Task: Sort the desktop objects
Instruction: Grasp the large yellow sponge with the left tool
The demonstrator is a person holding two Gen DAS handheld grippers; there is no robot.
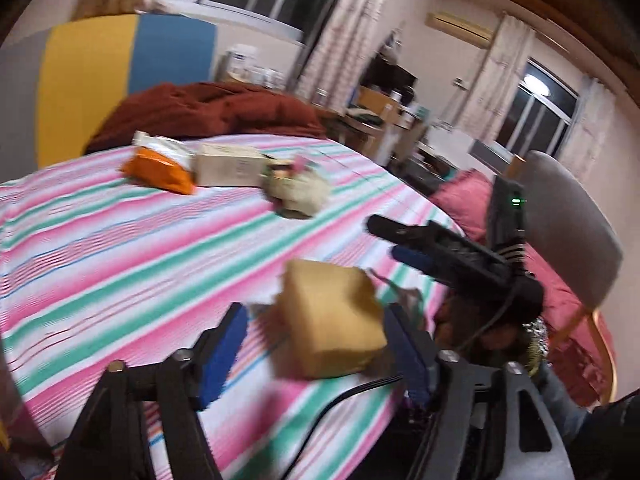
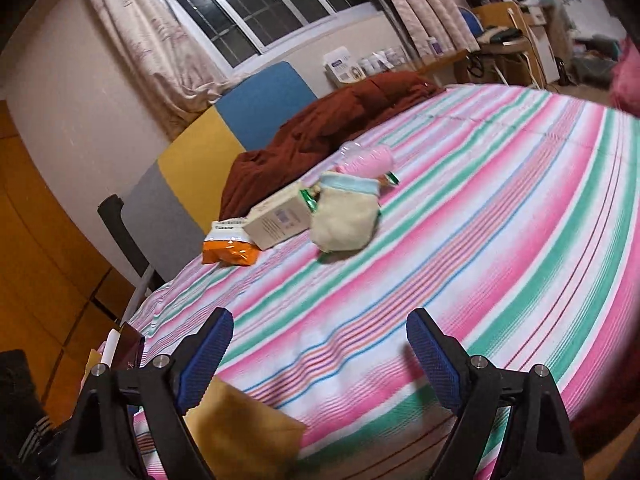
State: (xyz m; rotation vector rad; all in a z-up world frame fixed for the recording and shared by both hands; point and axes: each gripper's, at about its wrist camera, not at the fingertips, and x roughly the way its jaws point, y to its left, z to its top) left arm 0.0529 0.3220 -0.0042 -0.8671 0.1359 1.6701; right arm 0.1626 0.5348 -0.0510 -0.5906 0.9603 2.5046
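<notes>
A tan cardboard box [image 1: 332, 320] lies near the edge of the striped bed sheet [image 1: 120, 260], between the spread blue pads of my left gripper [image 1: 315, 309]. The right pad is close against the box and the left pad stands clear of it. My right gripper [image 2: 320, 316] is open over bare sheet, and the same box [image 2: 240, 432] shows under its left finger. The right gripper [image 1: 388, 240] also shows just right of the box. Farther up the bed lie an orange snack bag [image 2: 230, 248], a pale carton [image 2: 280, 220], a cream pouch [image 2: 344, 220] and a pink bottle [image 2: 368, 160].
A rust-red quilt [image 2: 320, 132] is bunched against the yellow and blue headboard [image 2: 240, 120]. A grey chair [image 1: 568, 220] with pink bedding [image 1: 460, 200] stands off the bed's right edge. A cluttered desk [image 2: 504, 40] is by the far window.
</notes>
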